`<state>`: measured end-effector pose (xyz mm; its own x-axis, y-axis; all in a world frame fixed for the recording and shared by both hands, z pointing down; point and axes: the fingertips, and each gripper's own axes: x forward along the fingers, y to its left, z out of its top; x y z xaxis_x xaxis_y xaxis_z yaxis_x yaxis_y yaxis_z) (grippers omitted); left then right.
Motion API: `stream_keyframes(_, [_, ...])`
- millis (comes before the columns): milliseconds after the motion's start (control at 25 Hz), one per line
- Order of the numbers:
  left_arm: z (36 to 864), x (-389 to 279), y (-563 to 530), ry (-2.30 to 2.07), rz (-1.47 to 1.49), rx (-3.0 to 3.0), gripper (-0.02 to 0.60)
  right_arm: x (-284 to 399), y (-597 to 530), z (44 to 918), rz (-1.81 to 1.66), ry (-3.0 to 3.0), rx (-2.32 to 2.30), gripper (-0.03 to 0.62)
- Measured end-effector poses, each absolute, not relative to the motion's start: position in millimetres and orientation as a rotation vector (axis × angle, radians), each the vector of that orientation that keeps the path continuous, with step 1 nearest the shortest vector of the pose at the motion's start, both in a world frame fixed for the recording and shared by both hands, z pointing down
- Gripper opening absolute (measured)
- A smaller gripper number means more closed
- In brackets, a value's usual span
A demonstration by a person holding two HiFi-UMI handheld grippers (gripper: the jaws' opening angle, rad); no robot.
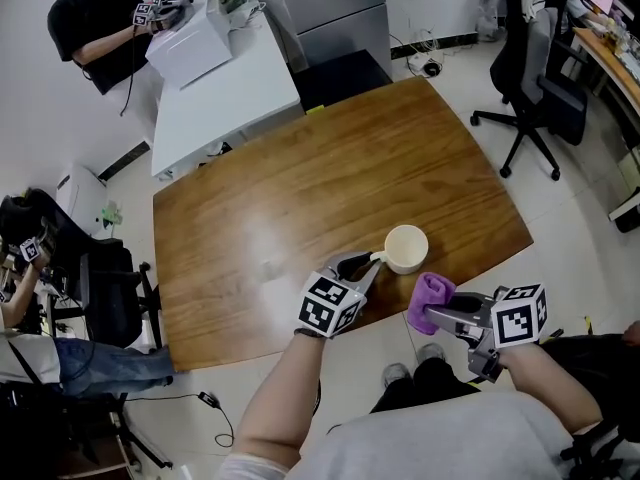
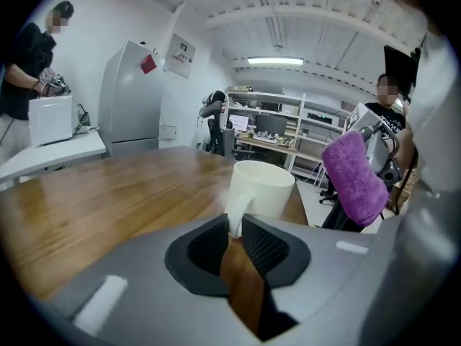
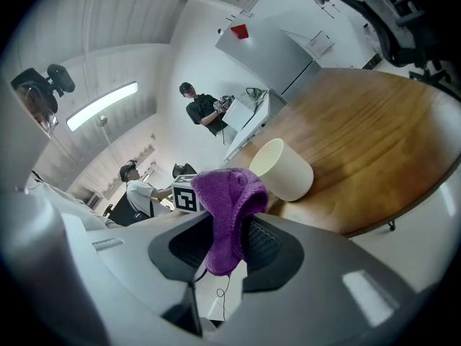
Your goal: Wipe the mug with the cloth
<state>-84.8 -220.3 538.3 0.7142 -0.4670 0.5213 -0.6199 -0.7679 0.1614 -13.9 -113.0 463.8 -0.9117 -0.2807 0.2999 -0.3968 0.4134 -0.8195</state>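
A cream mug (image 1: 406, 248) stands upright near the front edge of the brown wooden table (image 1: 300, 198). My left gripper (image 1: 368, 264) reaches it from the left, and its jaws pinch the mug's handle (image 2: 236, 211); the mug's body (image 2: 261, 189) rises just beyond the pads. My right gripper (image 1: 432, 313) hovers off the table's front edge, a little right of the mug and below it, shut on a folded purple cloth (image 1: 430, 301). In the right gripper view the cloth (image 3: 227, 207) bulges out between the pads, with the mug (image 3: 282, 169) just past it, not touching.
A white table (image 1: 220, 78) with a white box stands at the back left, where a person in black works. A black office chair (image 1: 535, 78) is at the back right. Another chair (image 1: 105, 288) and a seated person are at the left.
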Motion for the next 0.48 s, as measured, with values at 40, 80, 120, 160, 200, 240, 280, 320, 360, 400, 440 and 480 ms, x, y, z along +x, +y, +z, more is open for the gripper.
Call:
stream_keyframes(40, [538.2, -84.7, -219.6, -0.846, 0.671, 2.600, 0.054, -18.4, -113.8, 464.6, 1.516, -2.543, 0.597, 0.114])
stream_keyframes(80, [538.5, -84.7, -218.9, -0.844, 0.680, 2.605, 0.054, -23.2, -114.5, 465.3, 1.510, -2.544, 0.580, 0.114])
stream_keyframes(120, [539.1, -85.0, -218.1, -0.842, 0.685, 2.610, 0.054, -28.2, -115.1, 466.5, 1.504, -2.545, 0.564, 0.114])
stream_keyframes(160, [539.9, -85.5, -217.3, -0.841, 0.690, 2.614, 0.054, -33.3, -115.8, 468.4, 1.501, -2.546, 0.548, 0.114])
stream_keyframes(200, [540.6, -86.1, -216.3, -0.839, 0.692, 2.617, 0.054, -38.4, -116.9, 471.1, 1.505, -2.548, 0.535, 0.114])
stream_keyframes(240, [540.8, -86.5, -215.0, -0.837, 0.693, 2.617, 0.054, -43.5, -118.2, 474.6, 1.514, -2.549, 0.522, 0.114])
stream_keyframes(280, [540.4, -86.8, -213.8, -0.835, 0.692, 2.616, 0.054, -48.3, -119.7, 478.8, 1.523, -2.548, 0.509, 0.114])
stream_keyframes(320, [540.0, -87.3, -213.0, -0.835, 0.691, 2.617, 0.054, -52.9, -121.2, 483.2, 1.530, -2.544, 0.496, 0.114])
stream_keyframes(360, [539.7, -87.9, -212.7, -0.837, 0.690, 2.619, 0.054, -57.3, -122.8, 487.4, 1.535, -2.539, 0.485, 0.114])
stream_keyframes(400, [539.7, -88.5, -212.6, -0.839, 0.691, 2.623, 0.054, -61.4, -124.4, 491.1, 1.541, -2.534, 0.477, 0.114])
stream_keyframes(440, [540.1, -89.3, -212.1, -0.840, 0.695, 2.629, 0.054, -64.9, -126.1, 494.6, 1.544, -2.528, 0.473, 0.114])
stream_keyframes(480, [540.4, -89.8, -211.0, -0.838, 0.699, 2.633, 0.054, -67.6, -128.2, 497.6, 1.543, -2.523, 0.472, 0.114])
